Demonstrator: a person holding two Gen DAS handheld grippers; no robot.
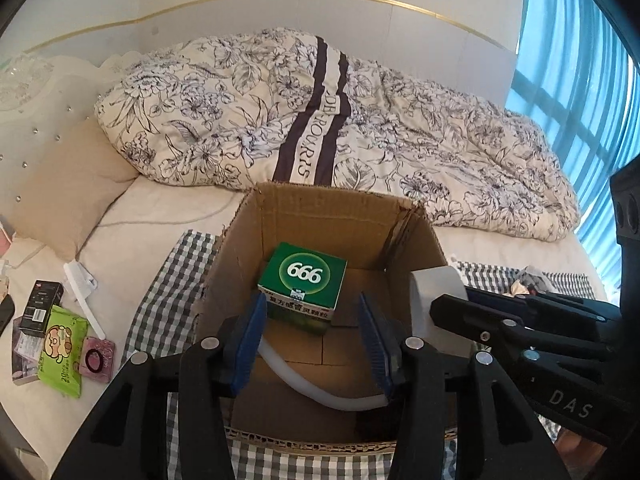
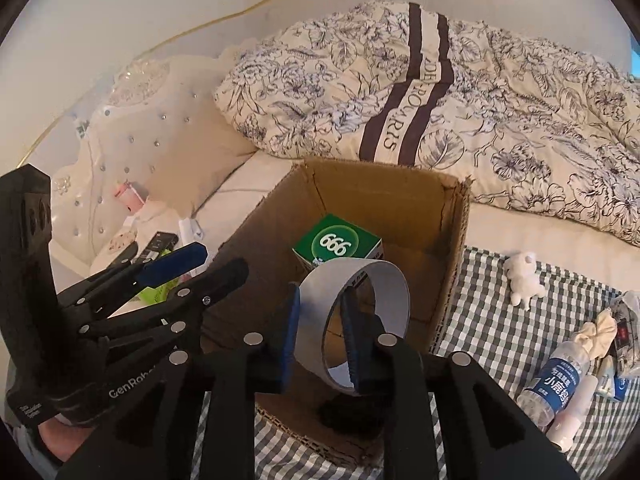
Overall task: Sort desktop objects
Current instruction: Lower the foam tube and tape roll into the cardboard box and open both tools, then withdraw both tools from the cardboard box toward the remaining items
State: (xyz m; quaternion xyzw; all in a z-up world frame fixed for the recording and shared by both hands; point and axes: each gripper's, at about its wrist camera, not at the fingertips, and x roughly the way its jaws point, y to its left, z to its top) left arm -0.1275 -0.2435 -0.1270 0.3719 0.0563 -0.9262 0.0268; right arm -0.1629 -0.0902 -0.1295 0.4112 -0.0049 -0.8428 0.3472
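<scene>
The big bed (image 1: 168,216) is soft, so the one cardboard box (image 1: 248,240) sitting on the checked cloth (image 1: 176,276) could tip if a gripper bumps its wall. That is my guess about the biggest risk.

The right gripper (image 2: 320,312) has its jaws clenched on one roll of white tape (image 2: 384,280). One jaw is inside the ring and one is outside. The roll hangs over the open box, near the front wall. If the jaws let go too soon or too far forward, the tape might hit the rim and roll off onto the bed.

The left gripper (image 1: 314,340) hangs over the same box with its jaws spread apart. A bent white strip (image 1: 320,394) lies between the jaw tips. I cannot tell if they touch it. The two grippers are close, so they could knock each other.

Inside the box is one green box (image 1: 304,276) with 666 on it. The tape could land on it and bounce.

Still outside, to the left: one white brush (image 1: 82,280), one black box (image 1: 42,306), one green wipes pack (image 1: 62,350), one pink case (image 1: 98,358). To the right: one water bottle (image 2: 556,384) and one small white plush toy (image 2: 522,278).
</scene>
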